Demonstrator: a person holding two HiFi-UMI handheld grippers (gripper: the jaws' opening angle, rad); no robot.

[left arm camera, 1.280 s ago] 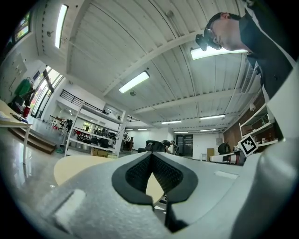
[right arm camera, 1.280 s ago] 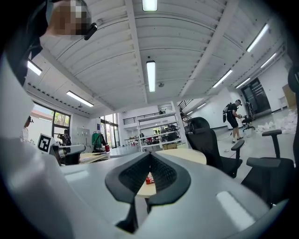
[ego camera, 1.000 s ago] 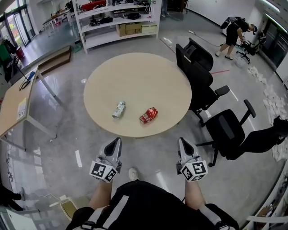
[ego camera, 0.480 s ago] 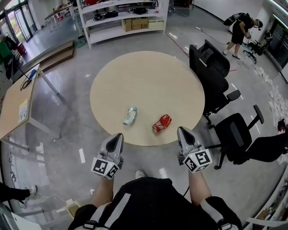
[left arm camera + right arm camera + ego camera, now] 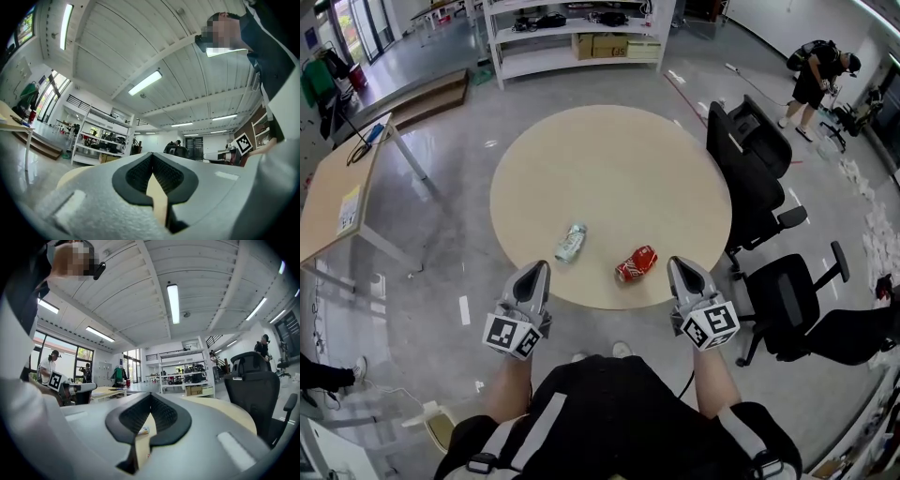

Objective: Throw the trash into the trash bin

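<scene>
My left gripper (image 5: 534, 272) and right gripper (image 5: 680, 267) have fingers together, empty. The red can (image 5: 636, 263) looks light, thin, crushable; I'd pinch its middle gently.

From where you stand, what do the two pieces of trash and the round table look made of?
Red can: thin metal, probably aluminium; glossy printed skin, seemingly crumpled. Pale can: likely the same, silvery-green sheen, though too small to be sure. Round table: light wood-look top, matte, probably laminate; even beige, no glare.

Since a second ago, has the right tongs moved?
Yes: the right tongs advanced to the near edge of the round table, beside the red can.
</scene>
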